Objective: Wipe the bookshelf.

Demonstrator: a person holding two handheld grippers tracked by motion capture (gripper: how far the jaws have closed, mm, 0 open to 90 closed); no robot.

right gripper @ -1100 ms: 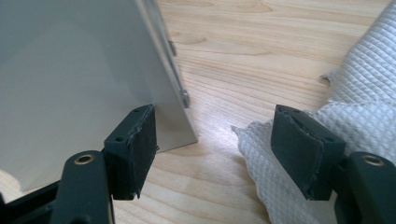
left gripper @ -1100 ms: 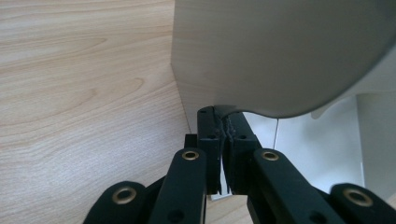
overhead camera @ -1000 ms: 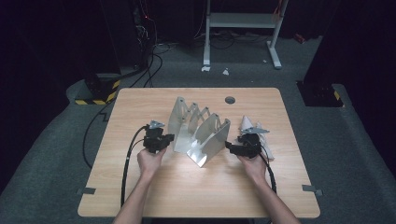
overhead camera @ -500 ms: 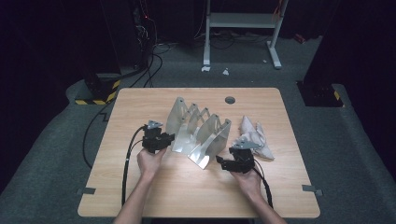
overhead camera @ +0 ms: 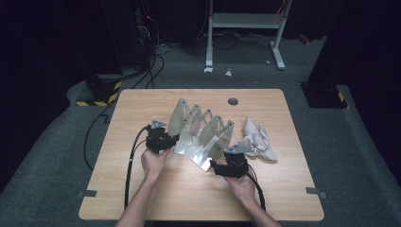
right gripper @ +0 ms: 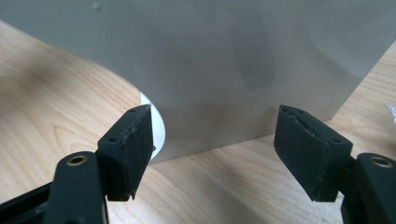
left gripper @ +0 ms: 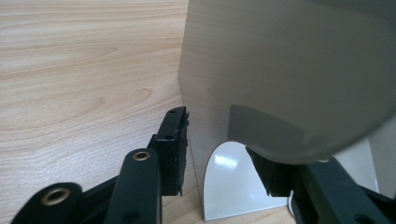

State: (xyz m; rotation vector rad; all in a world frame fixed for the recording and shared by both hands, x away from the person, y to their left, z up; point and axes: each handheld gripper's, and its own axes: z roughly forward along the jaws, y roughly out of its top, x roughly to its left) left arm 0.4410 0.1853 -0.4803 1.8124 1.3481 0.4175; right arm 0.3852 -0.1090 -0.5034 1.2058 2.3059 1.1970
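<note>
One broad wooden tabletop carries everything, and near its middle stands the row of grey metal bookends, upright plates fanned like a zigzag, so each edge is easy for me to reach from my side. To their right a crumpled cloth lies just beside them, apart from my hands. My left tool sits at the near left end of the row; its jaws have just been opening and now stand apart, with one plate's edge between them but, as far as I can tell, not pinched. My right tool faces the nearest plate, jaws wide apart and holding nothing, lined up, I judge, to take that corner.
</note>
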